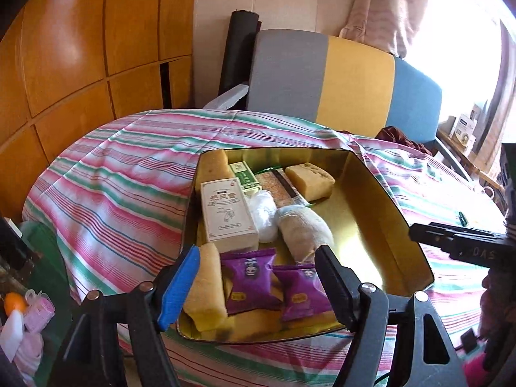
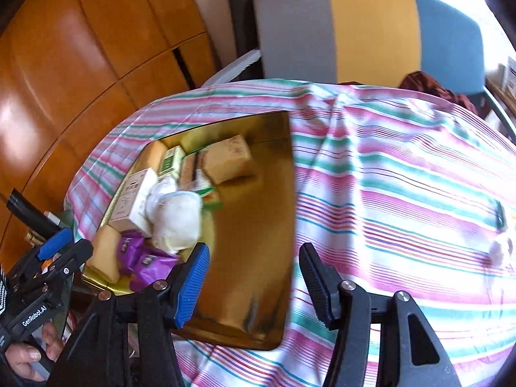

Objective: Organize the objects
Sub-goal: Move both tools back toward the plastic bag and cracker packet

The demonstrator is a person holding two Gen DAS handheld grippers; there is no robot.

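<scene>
Both tools stand released and hold nothing: the left tool (image 1: pixel 254 282) over the near end of the gold tin (image 1: pixel 380 225), above two purple packets (image 1: pixel 250 279); the right tool (image 2: pixel 253 285) over the tin's right rim. Boxes, sponges and a rolled cloth (image 1: pixel 304 229) fill the tin, which sits on the striped bedspread (image 1: pixel 122 174).

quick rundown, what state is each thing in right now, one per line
gold metal tin: open, no lid on, right half bare
tall cream cardboard box: closed, lying in the tin
two purple snack packets: sealed, side by side at the near edge
rolled white cloth: rolled up, in the tin
left tool: open, empty
right tool: open, empty
</scene>
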